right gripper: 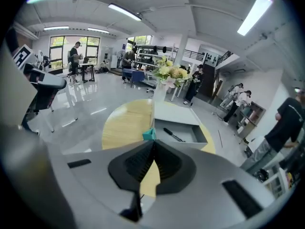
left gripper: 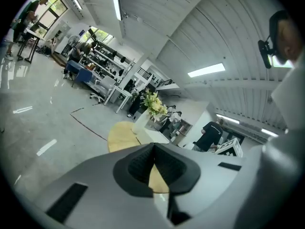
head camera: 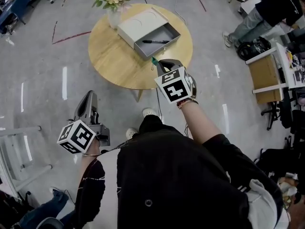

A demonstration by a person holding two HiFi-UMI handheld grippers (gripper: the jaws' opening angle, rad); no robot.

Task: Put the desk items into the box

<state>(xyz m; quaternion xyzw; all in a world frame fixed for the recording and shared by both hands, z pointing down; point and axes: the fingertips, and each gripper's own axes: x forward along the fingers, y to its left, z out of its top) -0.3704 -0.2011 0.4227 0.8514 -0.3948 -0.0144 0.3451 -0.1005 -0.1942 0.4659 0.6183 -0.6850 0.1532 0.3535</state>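
Round worktop (head camera: 112, 61) carries box (head camera: 141, 47), pen (head camera: 155, 41) inside. Right gripper (right gripper: 153, 144) jaws clenched on teal item (right gripper: 149, 134): carry toward 12 o'clock, over box, release low. Left gripper (left gripper: 153, 148) jaws closed, empty.

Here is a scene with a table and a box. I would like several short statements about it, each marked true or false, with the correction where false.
1. A black pen lies inside the open box. True.
2. The right tongs are empty. False: they are shut on a small teal item.
3. The left tongs reach over the box. False: they are over the floor, away from the round table.
4. A vase of flowers stands on the table beside the box. True.
5. The left tongs are wide open. False: they are shut, with nothing between them.
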